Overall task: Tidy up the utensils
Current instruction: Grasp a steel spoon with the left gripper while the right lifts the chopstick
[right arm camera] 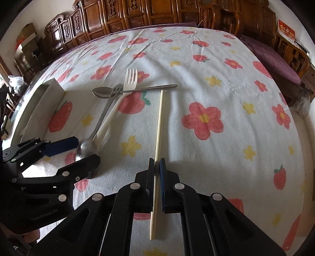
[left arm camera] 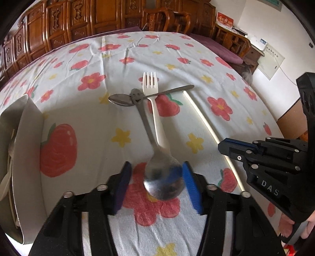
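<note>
A steel spoon with a smiley handle [left arm camera: 163, 177] lies on the flowered cloth, its bowl between the open jaws of my left gripper [left arm camera: 157, 185]; I cannot tell if the pads touch it. A white plastic fork [left arm camera: 155, 110] lies beside it, and a second steel spoon [left arm camera: 137, 97] lies across both handles. My right gripper [right arm camera: 157, 173] is shut on a pale chopstick [right arm camera: 159, 122] that points away toward the second spoon's handle. The left gripper [right arm camera: 82, 155] shows at the left of the right wrist view, around the spoon bowl [right arm camera: 86, 148].
A white open box [left arm camera: 25, 149] holding some utensils stands at the left edge of the cloth; it also shows in the right wrist view [right arm camera: 47, 94]. Carved wooden cabinets [left arm camera: 98, 17] and chairs stand behind the table.
</note>
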A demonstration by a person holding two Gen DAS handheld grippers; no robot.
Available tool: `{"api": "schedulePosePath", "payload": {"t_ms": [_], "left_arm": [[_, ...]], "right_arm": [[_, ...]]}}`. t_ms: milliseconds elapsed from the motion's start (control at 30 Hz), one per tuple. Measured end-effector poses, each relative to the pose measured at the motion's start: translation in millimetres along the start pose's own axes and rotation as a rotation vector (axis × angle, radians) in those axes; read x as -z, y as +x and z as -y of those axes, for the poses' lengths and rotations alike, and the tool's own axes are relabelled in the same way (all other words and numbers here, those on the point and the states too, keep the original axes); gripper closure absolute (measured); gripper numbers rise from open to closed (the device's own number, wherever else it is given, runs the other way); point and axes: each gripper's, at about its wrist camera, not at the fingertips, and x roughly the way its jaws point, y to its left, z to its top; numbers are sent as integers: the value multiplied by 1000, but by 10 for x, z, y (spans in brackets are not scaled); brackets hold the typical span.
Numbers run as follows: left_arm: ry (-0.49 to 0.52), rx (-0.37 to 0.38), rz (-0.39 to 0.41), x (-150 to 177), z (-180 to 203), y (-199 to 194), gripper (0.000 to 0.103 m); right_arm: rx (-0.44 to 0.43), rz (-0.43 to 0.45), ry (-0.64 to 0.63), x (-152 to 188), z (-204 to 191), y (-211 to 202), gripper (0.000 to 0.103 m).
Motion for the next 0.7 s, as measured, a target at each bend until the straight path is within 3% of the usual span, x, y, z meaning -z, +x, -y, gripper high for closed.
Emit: {"api": "schedulePosePath", "payload": {"t_ms": [67, 300, 400, 700], "left_arm": [[-3, 5, -3, 0, 3, -18, 70], [11, 26, 36, -13, 36, -262, 101], [8, 58, 42, -8, 29, -346, 101], [2, 49, 74, 33, -84, -631, 101]], "right_arm": [[-4, 0, 3, 1, 7, -3, 97], [-11, -9, 23, -14, 19, 0, 97], [-18, -15, 24, -5, 0, -7, 97], [-33, 16, 7, 23, -198, -196, 97]]}}
